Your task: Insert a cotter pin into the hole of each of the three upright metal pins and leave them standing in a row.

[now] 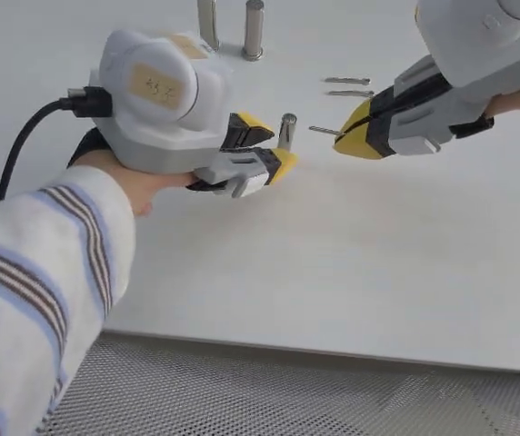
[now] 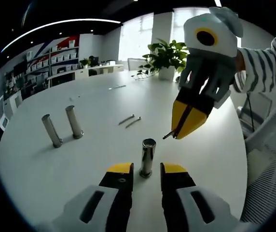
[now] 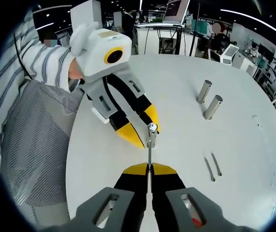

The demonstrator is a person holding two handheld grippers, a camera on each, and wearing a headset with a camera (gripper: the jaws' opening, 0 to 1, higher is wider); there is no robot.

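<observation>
Right gripper (image 3: 149,167), fingers pinching cotter pin (image 3: 149,153): align tip squarely with metal pin (image 2: 147,154) hole; left gripper (image 2: 147,168), fingers spread around it, should steady.

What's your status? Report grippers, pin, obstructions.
Left hand-held gripper open, astride nearest metal pin. Right hand-held gripper shut on cotter pin, not yet inserted. Nothing between tip and pin.

The worktop (image 1: 333,272) is white. The left hand-held gripper (image 1: 274,143) and right hand-held gripper (image 1: 344,138) are pale grey, with black jaws tipped yellow. The upright pins (image 1: 254,29) and a cotter pin (image 1: 325,131) are silvery. The sleeve (image 1: 42,263) is white, striped blue and seemingly brown.
</observation>
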